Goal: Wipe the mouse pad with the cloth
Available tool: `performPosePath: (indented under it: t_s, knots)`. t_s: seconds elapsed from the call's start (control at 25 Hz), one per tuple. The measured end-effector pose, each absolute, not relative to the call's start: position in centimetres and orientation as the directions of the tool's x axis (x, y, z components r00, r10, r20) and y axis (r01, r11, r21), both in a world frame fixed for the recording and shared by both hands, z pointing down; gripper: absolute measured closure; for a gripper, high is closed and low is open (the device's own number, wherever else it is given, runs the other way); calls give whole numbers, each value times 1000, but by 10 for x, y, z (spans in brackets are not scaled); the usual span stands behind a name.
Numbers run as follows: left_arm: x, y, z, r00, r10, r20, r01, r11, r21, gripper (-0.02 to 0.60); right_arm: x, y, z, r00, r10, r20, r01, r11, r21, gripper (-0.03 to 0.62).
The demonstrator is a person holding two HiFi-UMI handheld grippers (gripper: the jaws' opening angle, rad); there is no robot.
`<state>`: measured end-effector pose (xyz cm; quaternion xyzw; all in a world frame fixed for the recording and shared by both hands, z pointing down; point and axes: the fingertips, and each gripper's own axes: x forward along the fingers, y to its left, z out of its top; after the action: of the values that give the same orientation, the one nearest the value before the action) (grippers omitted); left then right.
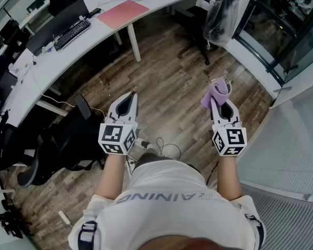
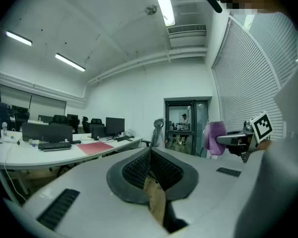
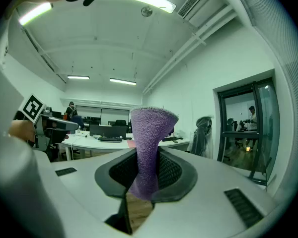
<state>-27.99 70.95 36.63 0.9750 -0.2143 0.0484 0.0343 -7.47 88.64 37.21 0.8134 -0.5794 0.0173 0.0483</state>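
A pink mouse pad (image 1: 123, 13) lies on the long white desk (image 1: 94, 38) far ahead; in the left gripper view the pad (image 2: 95, 148) shows at left on the desk. A purple cloth (image 1: 215, 91) sticks up from my right gripper (image 1: 216, 101), which is shut on it, held in the air over the wooden floor. In the right gripper view the cloth (image 3: 149, 143) stands pinched between the jaws of the right gripper (image 3: 148, 158). My left gripper (image 1: 131, 95) is level with it to the left, shut with nothing in it (image 2: 150, 155).
A keyboard (image 1: 72, 34) and monitors sit on the desk. A black office chair (image 1: 68, 134) stands close at left, a plastic-covered chair (image 1: 219, 9) ahead at right. Cables (image 1: 161, 147) lie on the floor by the person's feet. Glass doors (image 1: 287, 30) and a blind flank the right.
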Motion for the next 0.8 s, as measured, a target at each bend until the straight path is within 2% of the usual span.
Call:
performPosePath:
  t_s: [0.6, 0.8]
  knots:
    - [-274, 678, 375, 898, -417, 139, -427, -903, 48, 549, -69, 852, 389, 308, -943, 126, -951, -305, 40, 496]
    - [-277, 638, 385, 887, -436, 153, -449, -891, 63, 549, -67, 811, 387, 272, -958, 95, -962, -273, 3, 496]
